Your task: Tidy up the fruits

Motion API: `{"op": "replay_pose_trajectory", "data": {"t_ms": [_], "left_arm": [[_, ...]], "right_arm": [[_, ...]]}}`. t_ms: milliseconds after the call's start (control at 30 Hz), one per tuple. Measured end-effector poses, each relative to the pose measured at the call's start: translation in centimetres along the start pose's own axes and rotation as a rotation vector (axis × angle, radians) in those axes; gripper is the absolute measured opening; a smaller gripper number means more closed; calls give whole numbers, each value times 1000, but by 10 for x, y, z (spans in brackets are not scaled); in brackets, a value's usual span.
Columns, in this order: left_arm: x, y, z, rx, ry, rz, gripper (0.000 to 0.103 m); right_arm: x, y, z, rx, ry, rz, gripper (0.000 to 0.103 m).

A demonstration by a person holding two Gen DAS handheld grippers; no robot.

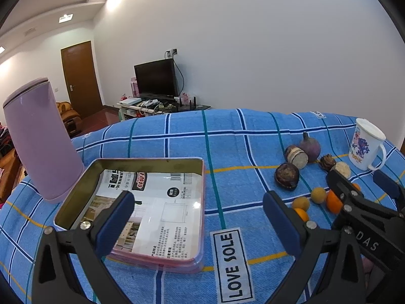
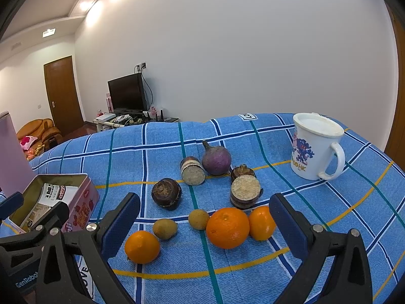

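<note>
On the blue checked cloth (image 2: 253, 136) — fruits laid out, both claws spread and empty.

The right claw (image 2: 205, 223) hovers over three oranges — the largest (image 2: 227, 228) just beside a smaller one (image 2: 262, 223), the third (image 2: 142, 247) apart — and two small brownish fruits (image 2: 165, 228). Dark bulbs (image 2: 166, 193) lie behind, near a lidded mug (image 2: 315, 147). The left claw (image 1: 198, 220) faces the open tin (image 1: 152, 163), paper-lined. Oranges likely handle firm, light, and prone to roll; gripping across the widest part seems soundest.
</note>
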State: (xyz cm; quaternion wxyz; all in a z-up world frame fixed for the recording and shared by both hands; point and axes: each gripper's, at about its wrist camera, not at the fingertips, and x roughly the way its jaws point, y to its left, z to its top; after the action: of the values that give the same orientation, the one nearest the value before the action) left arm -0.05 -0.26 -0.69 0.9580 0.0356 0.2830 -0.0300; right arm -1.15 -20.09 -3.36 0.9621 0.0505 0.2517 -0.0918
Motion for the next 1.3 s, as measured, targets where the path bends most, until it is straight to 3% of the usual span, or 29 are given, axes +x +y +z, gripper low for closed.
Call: {"op": "replay_pose_trajectory", "data": {"t_ms": [1300], "left_arm": [[1,-7,-3,19,0,-1,103]], "right_arm": [[1,-11,2,22,4,-30,102]]}}
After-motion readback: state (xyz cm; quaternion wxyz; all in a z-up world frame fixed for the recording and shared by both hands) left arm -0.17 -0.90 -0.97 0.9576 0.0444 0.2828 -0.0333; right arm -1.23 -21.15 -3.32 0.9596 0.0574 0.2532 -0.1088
